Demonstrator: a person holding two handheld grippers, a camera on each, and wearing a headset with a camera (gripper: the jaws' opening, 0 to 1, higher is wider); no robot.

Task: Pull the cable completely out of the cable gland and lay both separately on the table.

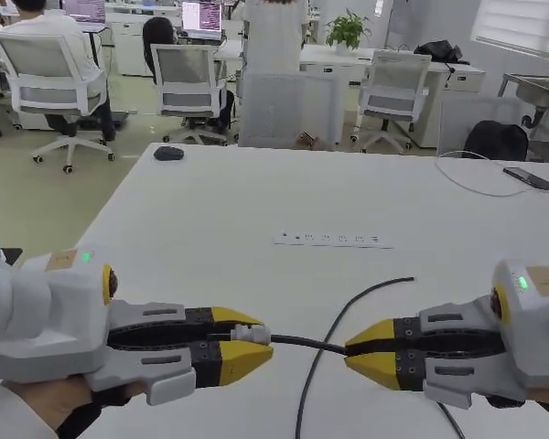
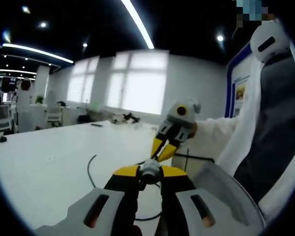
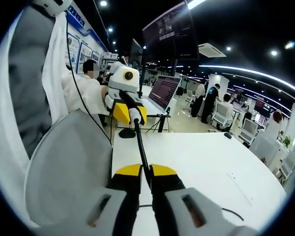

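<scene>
The small grey-white cable gland (image 1: 250,335) sits between the yellow tips of my left gripper (image 1: 263,337), which is shut on it. From the gland a black cable (image 1: 297,343) runs right into my right gripper (image 1: 349,348), which is shut on it a short way off. Beyond that grip the cable loops over the white table (image 1: 256,210) and off its near edge. In the left gripper view the gland (image 2: 150,169) sits at my left gripper (image 2: 150,173), with the right gripper (image 2: 159,149) facing it. In the right gripper view the cable (image 3: 141,143) stretches from my right gripper (image 3: 146,173) to the gland (image 3: 134,116).
A flat white strip (image 1: 329,240) lies mid-table. A dark mouse (image 1: 168,153) rests at the far left edge. At the far right a phone (image 1: 529,177) lies with a thin white wire. Office chairs (image 1: 190,87) and seated people are beyond the table.
</scene>
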